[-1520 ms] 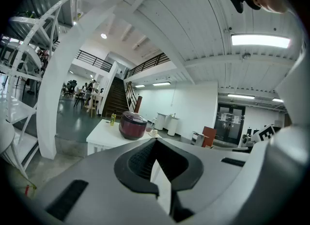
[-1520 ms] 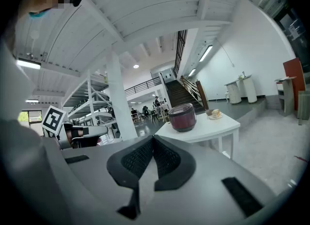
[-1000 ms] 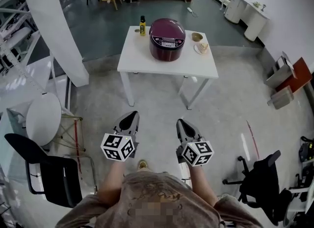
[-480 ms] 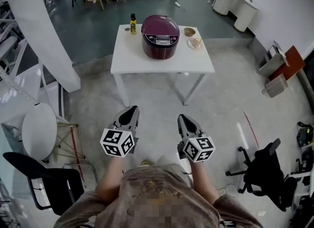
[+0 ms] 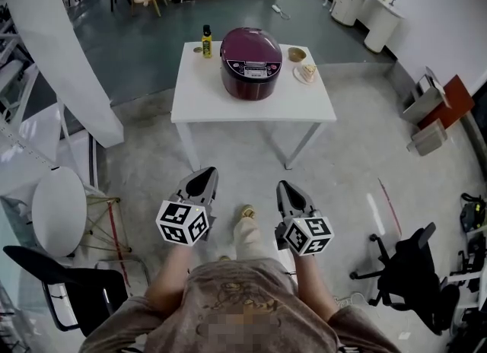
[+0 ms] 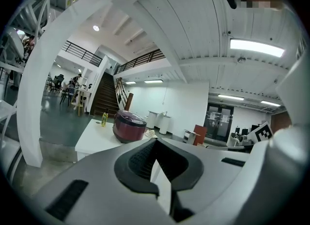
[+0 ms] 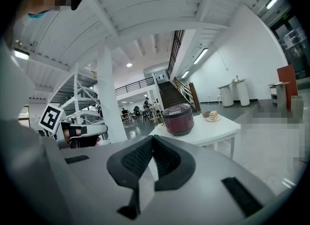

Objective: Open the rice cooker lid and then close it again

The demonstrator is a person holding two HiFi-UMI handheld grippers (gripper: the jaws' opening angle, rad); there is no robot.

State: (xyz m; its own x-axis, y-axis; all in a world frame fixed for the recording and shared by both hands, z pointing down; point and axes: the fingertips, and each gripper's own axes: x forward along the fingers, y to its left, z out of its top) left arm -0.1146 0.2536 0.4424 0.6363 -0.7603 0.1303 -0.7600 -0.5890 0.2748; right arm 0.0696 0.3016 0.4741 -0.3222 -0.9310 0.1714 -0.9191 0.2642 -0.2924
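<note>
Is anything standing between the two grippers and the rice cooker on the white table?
Nothing visible does: only floor lies between the left gripper, the right gripper and the table that bears the rice cooker.

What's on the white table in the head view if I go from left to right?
Going across: yellow bottle → purple rice cooker → plate with food.

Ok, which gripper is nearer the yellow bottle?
Left. The left gripper lines up with the yellow bottle; the right gripper is offset rightward. Both are far off.
</note>
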